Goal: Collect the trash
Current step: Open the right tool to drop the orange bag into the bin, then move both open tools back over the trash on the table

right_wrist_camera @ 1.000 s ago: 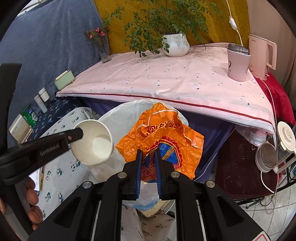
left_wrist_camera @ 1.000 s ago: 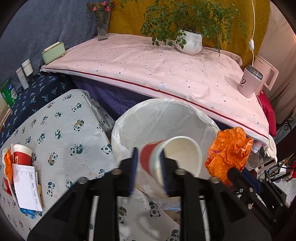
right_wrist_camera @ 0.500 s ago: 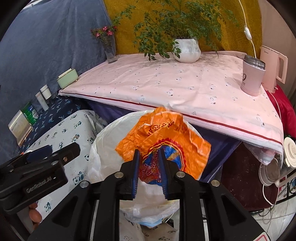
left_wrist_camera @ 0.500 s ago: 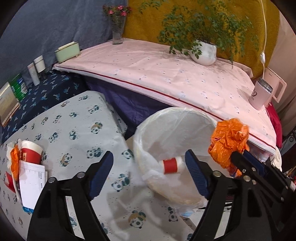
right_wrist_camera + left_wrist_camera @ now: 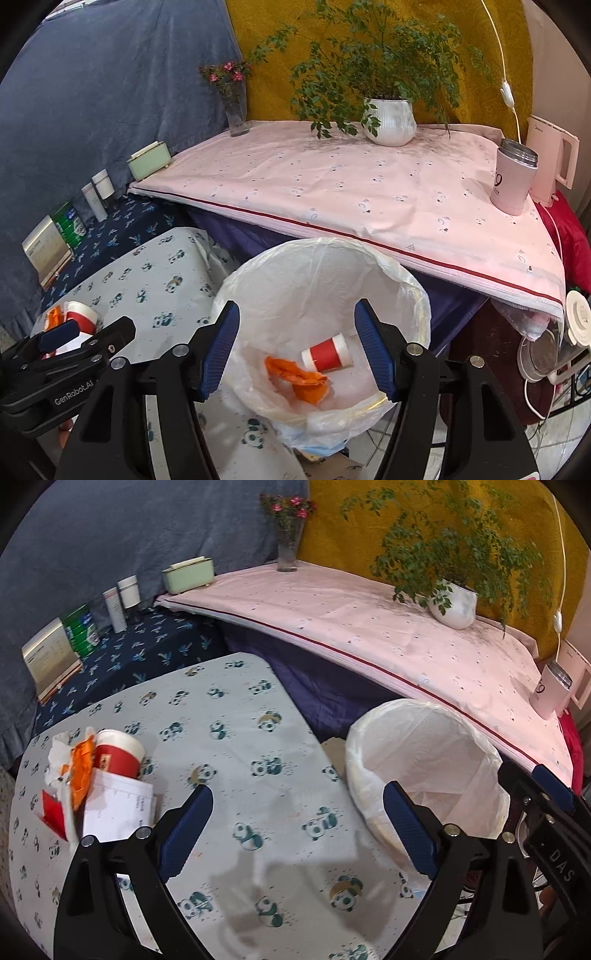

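A bin lined with a white bag [image 5: 321, 280] stands beside the panda-cloth table [image 5: 229, 738]; it also shows in the left wrist view [image 5: 424, 746]. Inside it lie a red paper cup [image 5: 327, 354] and an orange plastic bag [image 5: 299, 378]. My right gripper [image 5: 297, 347] is open and empty above the bin. My left gripper [image 5: 297, 834] is open and empty over the table. At the table's left sits a trash pile: a red paper cup [image 5: 118, 755], white paper [image 5: 118, 808], orange wrapper [image 5: 81, 771], red packet [image 5: 53, 812] and tissue [image 5: 59, 749].
A pink-covered table [image 5: 369, 192] behind the bin holds a potted plant [image 5: 389, 120], a vase [image 5: 236, 114], a pink flask [image 5: 511, 181] and a kettle [image 5: 552, 164]. Boxes and bottles [image 5: 85, 627] stand on a dark blue surface at the left. Appliances [image 5: 543, 354] sit low at the right.
The left gripper opened and dropped the red cup into the bin, then swung left over the table. The right gripper opened and the orange bag fell into the bin.
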